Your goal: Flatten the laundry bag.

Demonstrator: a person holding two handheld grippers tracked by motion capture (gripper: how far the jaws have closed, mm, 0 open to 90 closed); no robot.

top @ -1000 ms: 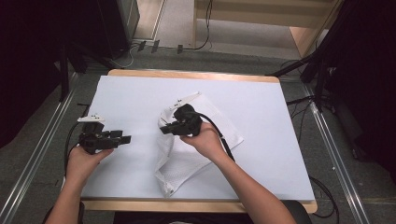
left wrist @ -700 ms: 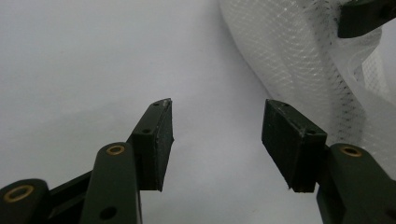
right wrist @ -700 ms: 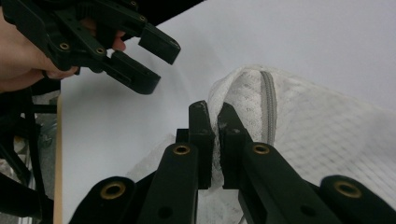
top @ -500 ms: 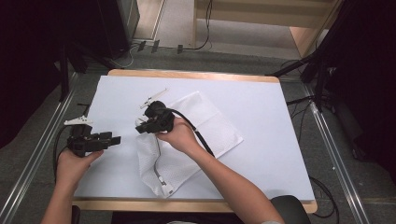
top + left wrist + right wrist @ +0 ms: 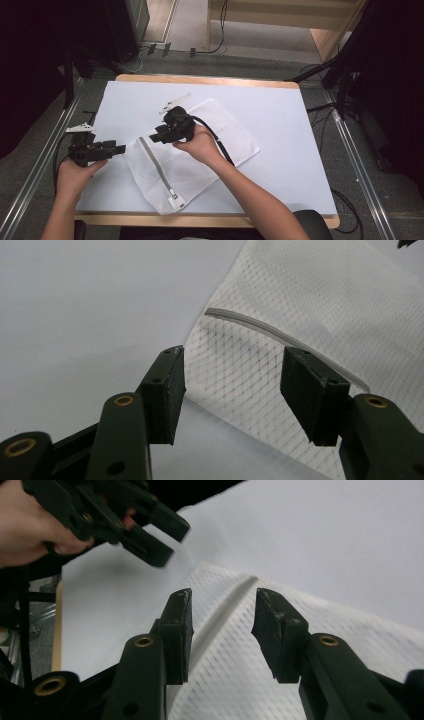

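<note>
White mesh makes up the laundry bag (image 5: 200,150) lying flat on my pale surface (image 5: 280,115), a little left of the middle and turned at an angle. Its grey zipper (image 5: 157,170) runs from the upper left corner down toward the near edge, and the zipper pull (image 5: 173,193) sits at the near end, close to the wooden front rim.

My left gripper (image 5: 120,148) sits low at the left side of the surface, held in the left hand (image 5: 75,172), and points right at the bag's upper left corner. In the left gripper view (image 5: 232,390) its jaws stand spread wide with nothing between them; the corner of the mesh and the top end of the zipper (image 5: 280,337) lie just beyond the pads. I cannot tell whether the pads touch the cloth.

My right gripper (image 5: 155,137) is over the bag's upper left part, held in the right hand (image 5: 197,145), pointing left toward the same corner. In the right gripper view (image 5: 222,630) its jaws are also apart and empty, straddling the line of the zipper (image 5: 225,610) from above. The left gripper (image 5: 160,530) shows there too, blurred, just past the corner of the bag (image 5: 250,680).

A black cable (image 5: 220,145) trails from the right gripper back across the mesh along the forearm.
</note>
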